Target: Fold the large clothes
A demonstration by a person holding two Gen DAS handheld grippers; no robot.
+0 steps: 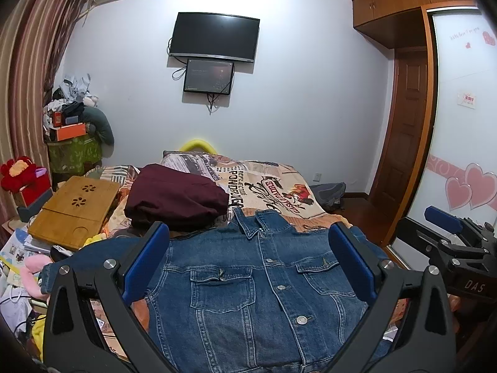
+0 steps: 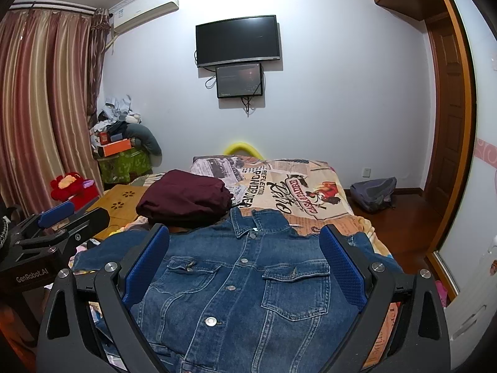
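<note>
A blue denim jacket lies spread front up on the bed, collar pointing away, buttoned. It also shows in the right wrist view. My left gripper is open and empty, held above the jacket's chest. My right gripper is open and empty, also above the chest. The right gripper shows at the right edge of the left wrist view; the left gripper shows at the left edge of the right wrist view.
A folded maroon garment lies beyond the jacket's collar on the printed bedspread. A wooden lap tray and clutter sit left of the bed. A grey backpack lies on the floor by the door.
</note>
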